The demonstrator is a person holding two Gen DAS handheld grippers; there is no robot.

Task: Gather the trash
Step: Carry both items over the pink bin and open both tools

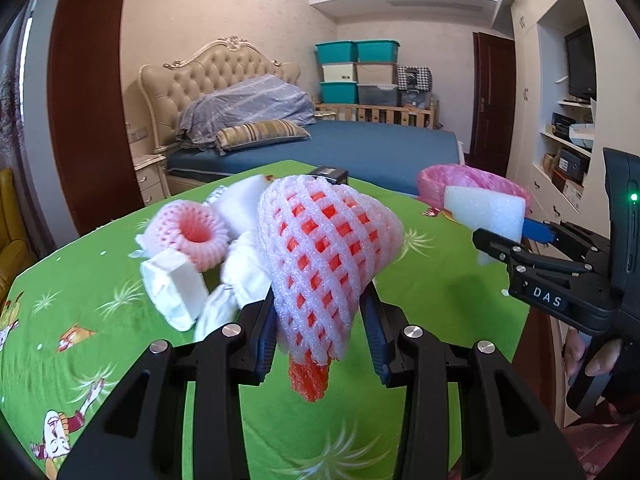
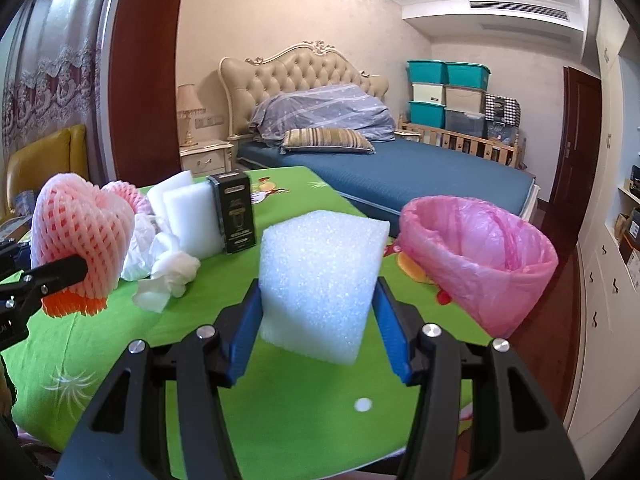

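Note:
My left gripper (image 1: 320, 336) is shut on a pink and orange foam fruit net (image 1: 324, 256) and holds it above the green table; the net also shows in the right wrist view (image 2: 80, 248). My right gripper (image 2: 316, 320) is shut on a white foam block (image 2: 320, 280), raised over the table left of the pink-lined trash bin (image 2: 480, 256). In the left wrist view the right gripper (image 1: 516, 240) holds the block (image 1: 484, 208) just in front of the bin (image 1: 472, 180). More trash lies on the table: a second foam net (image 1: 188, 236), crumpled tissue (image 2: 168, 268), white foam pieces (image 2: 192, 216).
A black box (image 2: 236, 212) stands upright among the trash. A small white open box (image 1: 176, 292) lies on the green tablecloth (image 1: 120, 360). A bed (image 2: 400, 176) is behind the table, shelving and drawers to the right.

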